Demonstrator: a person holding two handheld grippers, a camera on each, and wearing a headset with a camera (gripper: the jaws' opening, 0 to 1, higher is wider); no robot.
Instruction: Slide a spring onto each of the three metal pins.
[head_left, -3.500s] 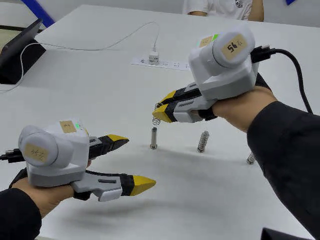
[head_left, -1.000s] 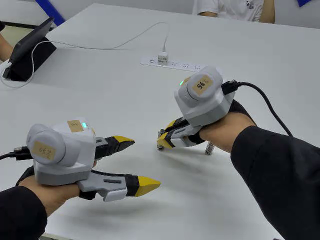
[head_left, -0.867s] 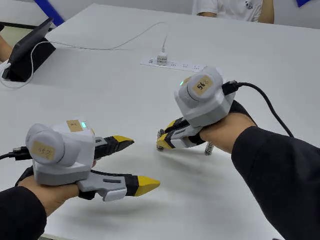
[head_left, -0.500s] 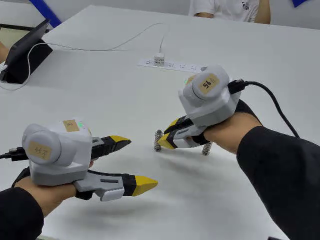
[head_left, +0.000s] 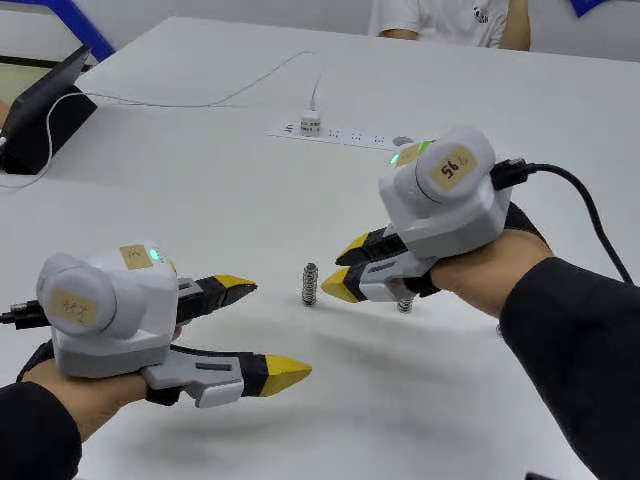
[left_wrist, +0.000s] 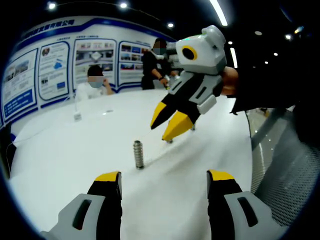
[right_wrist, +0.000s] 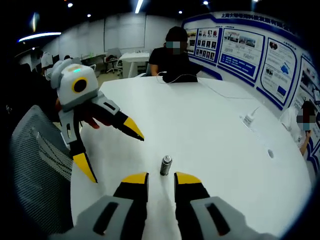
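Hidden pin: in the head view your right gripper (head_left: 342, 268) covers most of the second pin (head_left: 404, 303), right of centre. Only a scrap of coiled metal shows under the grey body, and I cannot tell how far down the coil sits.
Cut off: a seated person (head_left: 440, 15) is cropped at the top edge of the head view, leaving only the white shirt.
Sprung pin: the sprung pin (head_left: 310, 284) stands upright on the white table (head_left: 200, 200) at centre, just left of your right gripper's yellow tips and not touching them.
View difference: the left gripper view shows the sprung pin's coil turns clearly at centre. In the right gripper view it sits just above the gap between your jaws, with its metal top showing and the coils blurred.
Right gripper: jaws narrow, with a slim gap and nothing between them.
Left gripper: your left gripper (head_left: 262, 330) is spread wide and empty at lower left, well apart from the sprung pin.
Far side: a power strip (head_left: 330, 131) lies at upper centre.
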